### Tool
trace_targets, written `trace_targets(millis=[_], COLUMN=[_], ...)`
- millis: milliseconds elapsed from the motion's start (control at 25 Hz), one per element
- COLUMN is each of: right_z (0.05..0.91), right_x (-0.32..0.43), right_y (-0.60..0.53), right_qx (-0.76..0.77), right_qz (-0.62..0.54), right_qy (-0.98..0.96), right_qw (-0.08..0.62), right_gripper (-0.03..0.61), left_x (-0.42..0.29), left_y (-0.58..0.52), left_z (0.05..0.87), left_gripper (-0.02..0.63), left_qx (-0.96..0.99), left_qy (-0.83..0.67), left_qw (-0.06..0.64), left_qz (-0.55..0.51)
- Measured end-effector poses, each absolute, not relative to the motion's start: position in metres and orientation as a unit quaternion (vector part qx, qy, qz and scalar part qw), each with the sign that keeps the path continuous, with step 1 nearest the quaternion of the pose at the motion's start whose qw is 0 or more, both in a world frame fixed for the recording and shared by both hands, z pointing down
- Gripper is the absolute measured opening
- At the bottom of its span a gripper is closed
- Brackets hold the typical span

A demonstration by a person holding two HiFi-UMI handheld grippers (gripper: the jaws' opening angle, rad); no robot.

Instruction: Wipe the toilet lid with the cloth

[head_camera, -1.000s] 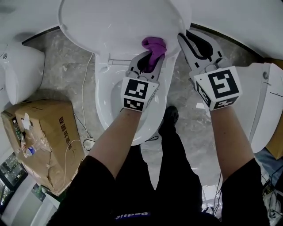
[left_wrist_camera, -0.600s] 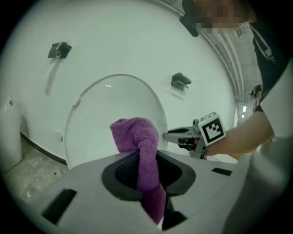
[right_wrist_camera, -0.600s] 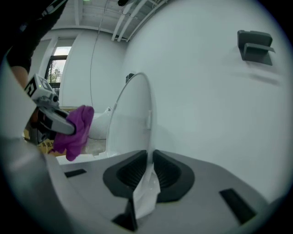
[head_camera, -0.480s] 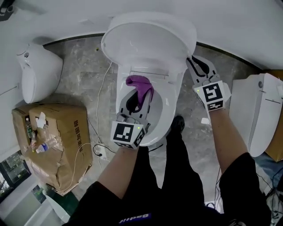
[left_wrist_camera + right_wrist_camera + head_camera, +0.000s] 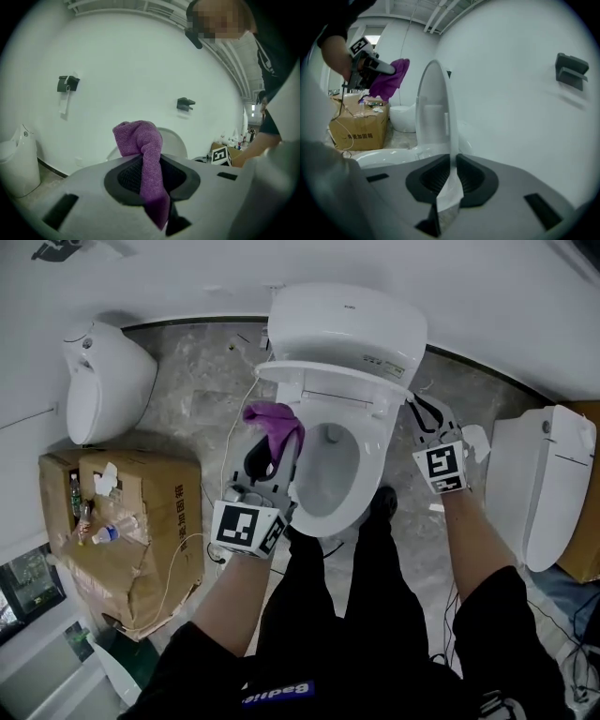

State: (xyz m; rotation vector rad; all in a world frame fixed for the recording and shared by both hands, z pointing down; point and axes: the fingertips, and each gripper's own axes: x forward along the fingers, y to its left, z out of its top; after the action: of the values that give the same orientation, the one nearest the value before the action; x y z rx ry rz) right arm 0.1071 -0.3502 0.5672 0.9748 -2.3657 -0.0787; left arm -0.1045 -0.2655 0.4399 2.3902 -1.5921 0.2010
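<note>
The white toilet lid [image 5: 337, 352] stands raised over the back of the bowl [image 5: 328, 479]; in the right gripper view the lid [image 5: 433, 108] appears edge-on. My right gripper [image 5: 424, 411] is at the lid's right edge, and its jaws [image 5: 451, 171] are shut on that thin white rim. My left gripper [image 5: 272, 442] hovers over the bowl's left rim, shut on a bunched purple cloth [image 5: 272, 423]. The cloth [image 5: 143, 150] sticks up between the jaws, apart from the lid [image 5: 174, 140]. From the right gripper's side the cloth [image 5: 391, 77] is left of the lid.
A second white toilet [image 5: 108, 381] stands at the left, a third [image 5: 539, 484] at the right. A torn cardboard box [image 5: 127, 540] with bottles sits at the lower left. Thin cables [image 5: 202, 545] trail on the marble floor. The person's legs and shoe [image 5: 382, 502] are beside the bowl.
The head camera has pulled back. The lid has swung in the right gripper's hold and no longer shows its broad face. The left gripper has carried the cloth off the lid, leftward.
</note>
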Motion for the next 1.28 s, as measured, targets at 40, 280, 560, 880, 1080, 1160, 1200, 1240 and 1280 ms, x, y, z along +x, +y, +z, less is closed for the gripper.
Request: trace_targets(millis=[40,280,560,880,1080,1160,1200,1240,1280], right_z=[0.566,0.576,0.598,0.632,0.621,0.611,0.602,0.592,0.579], right_x=[0.106,0.101,0.095,0.088,0.092,0.096,0.097,0.099,0.100], right_y=[-0.344,-0.294,-0.231,-0.167,-0.152,-0.140,-0.134,-0.131,-0.129], right_qx=[0.358,0.315,0.248,0.198,0.230,0.243,0.258,0.279,0.302], right_qz=[-0.038,-0.071,-0.110,-0.111,-0.096,-0.083,-0.070,-0.054,-0.035], right_qy=[-0.883,-0.876,-0.868,-0.848,-0.833,-0.833,-0.834,-0.836,-0.839], right_qw=[0.300,0.358,0.416,0.479,0.494,0.489,0.482,0.470,0.452], right_gripper=[0.041,0.042,0.052,0.087,0.086,0.084,0.076,0.069,0.064], left_x=[-0.109,-0.134,-0.137,-0.124,-0.120,-0.122,-0.122,-0.122,-0.121], left_y=[-0.263,-0.238,-0.224,-0.220,-0.207,-0.202,-0.199,-0.197,-0.194], left_z=[0.432,0.398,0.385,0.385,0.384,0.382,0.380,0.378,0.375], left_gripper=[0.084,0.084,0.084,0.084,0.084,0.084,0.084,0.084,0.084], left_qx=[0.824,0.816,0.823,0.847,0.869,0.875,0.878,0.880,0.883], left_qy=[-0.549,-0.561,-0.551,-0.516,-0.479,-0.469,-0.463,-0.458,-0.453], left_qw=[0.125,0.118,0.118,0.114,0.116,0.116,0.116,0.115,0.113], left_qz=[0.071,0.074,0.075,0.059,0.048,0.045,0.045,0.046,0.047])
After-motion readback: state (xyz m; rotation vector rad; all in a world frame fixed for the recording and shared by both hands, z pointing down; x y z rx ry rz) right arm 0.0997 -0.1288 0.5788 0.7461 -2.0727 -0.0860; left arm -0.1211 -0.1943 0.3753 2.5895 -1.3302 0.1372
